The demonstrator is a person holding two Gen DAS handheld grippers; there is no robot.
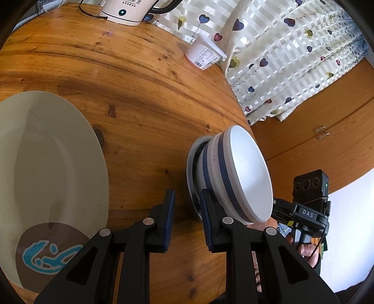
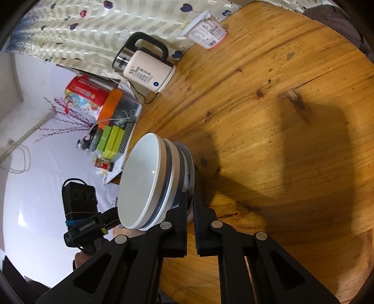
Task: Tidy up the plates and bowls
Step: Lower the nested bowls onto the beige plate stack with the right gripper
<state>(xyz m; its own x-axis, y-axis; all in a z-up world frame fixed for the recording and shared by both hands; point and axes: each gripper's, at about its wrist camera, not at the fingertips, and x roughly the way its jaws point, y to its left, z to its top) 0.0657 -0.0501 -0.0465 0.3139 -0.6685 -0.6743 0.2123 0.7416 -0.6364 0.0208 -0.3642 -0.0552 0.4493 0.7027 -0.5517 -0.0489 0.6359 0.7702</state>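
Your left gripper shows first in its own wrist view: the jaws stand a little apart with bare wood between the pads, and the right-hand pad lies against the outside of the stacked bowls, so it holds nothing. That stack, white bowls with dark blue bands sitting on a metal-rimmed dish, stands at the edge of the round wooden table. A large white plate with a brown and turquoise mark lies well apart to its left. Farther back are a white kettle and a lidded plastic tub. In the right wrist view your right gripper is pinched nearly shut at the base of the same bowls, and the rim of the lowest dish appears caught between the pads, though the fingers hide the exact contact. The kettle and tub sit toward the far side here. You seem to be at the point of securing the stack from the right while the left steadies it. Next, lift or slide it gently toward the plate and keep it level, since tilted nested bowls could slip off the table edge.
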